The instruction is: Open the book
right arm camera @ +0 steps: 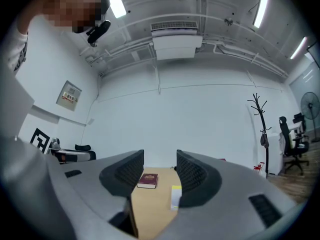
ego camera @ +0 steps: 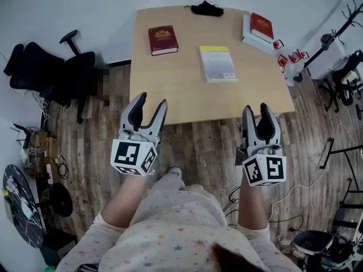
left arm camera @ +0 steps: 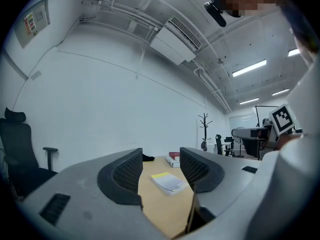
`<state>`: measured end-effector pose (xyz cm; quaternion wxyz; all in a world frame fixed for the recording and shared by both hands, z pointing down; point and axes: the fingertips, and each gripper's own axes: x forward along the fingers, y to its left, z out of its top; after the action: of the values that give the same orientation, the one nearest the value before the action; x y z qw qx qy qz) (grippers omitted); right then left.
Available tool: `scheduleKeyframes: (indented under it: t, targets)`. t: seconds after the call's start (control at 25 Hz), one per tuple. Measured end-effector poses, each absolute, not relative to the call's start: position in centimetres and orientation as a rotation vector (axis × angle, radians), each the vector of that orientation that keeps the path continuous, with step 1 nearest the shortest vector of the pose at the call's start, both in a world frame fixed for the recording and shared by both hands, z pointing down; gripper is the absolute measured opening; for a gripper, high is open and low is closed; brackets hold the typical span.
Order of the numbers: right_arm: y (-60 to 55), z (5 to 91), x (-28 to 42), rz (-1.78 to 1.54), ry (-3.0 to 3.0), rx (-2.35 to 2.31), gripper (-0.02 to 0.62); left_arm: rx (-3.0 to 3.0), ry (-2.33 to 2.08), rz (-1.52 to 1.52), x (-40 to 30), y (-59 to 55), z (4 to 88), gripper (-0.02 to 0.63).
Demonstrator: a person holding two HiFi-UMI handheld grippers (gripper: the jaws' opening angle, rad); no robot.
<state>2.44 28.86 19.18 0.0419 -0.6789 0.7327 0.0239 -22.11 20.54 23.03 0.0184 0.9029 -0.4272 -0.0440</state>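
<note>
Left tongs (ego camera: 153, 100) and right tongs (ego camera: 256, 107) are held wide, empty, short of the bench (ego camera: 170, 89).
The closed book (ego camera: 218, 63) is laid mid-bench; its thin cover could be missed and the whole book shoved.

Dark red book (ego camera: 163, 39): closed, flat, far left of worktop (ego camera: 170, 101). Grey book (ego camera: 218, 64), yellow-banded: closed, flat, mid-worktop, well apart.

A jaw of your right gripper (right arm camera: 159, 154) hides part of the yellow-topped pale paperback book (right arm camera: 174, 196); gold print on the dark red hardcover book (right arm camera: 148, 180) at its 10 o'clock is unreadably small.
</note>
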Motion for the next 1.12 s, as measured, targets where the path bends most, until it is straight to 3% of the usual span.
scheduleKeyframes:
  t: [1.12]
  targets:
    - [8.5,17.9,12.8,0.08,2.437,-1.86,0.186,2.639,-1.644,-0.141,-15.2,4.5,22.5,0.212]
